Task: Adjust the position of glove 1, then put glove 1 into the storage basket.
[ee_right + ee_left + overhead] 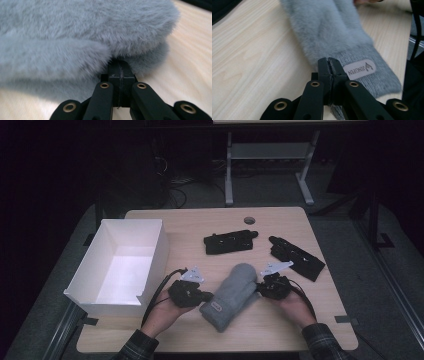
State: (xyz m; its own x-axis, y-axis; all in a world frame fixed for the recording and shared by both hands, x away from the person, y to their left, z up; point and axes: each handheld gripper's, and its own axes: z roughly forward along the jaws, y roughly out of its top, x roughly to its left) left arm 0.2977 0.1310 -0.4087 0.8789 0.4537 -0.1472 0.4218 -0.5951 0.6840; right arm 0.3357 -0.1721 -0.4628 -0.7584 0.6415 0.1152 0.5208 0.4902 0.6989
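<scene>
The grey mitten (pixel 231 295) lies near the surface's (pixel 280 222) front edge. The left claw (pixel 209 295) pinches its knit cuff edge — the right claw (pixel 258 289) clamps its furry side.

A single grey mitten (pixel 233 295) lies flat on a light wooden tabletop, in the lower middle of the high view. It sits on a slant, its rounded furry end pointing toward the upper right of the frame and its cuff toward the lower left. The body is soft, fluffy, pale grey fur; the cuff is a darker grey ribbed knit. In the left gripper view the mitten (pixel 342 42) runs from the top centre down to the lower right, and the cuff carries a small oval pale label with dark lettering. In the right gripper view its fur (pixel 85 32) covers the upper half, the thumb folded across the left.
</scene>
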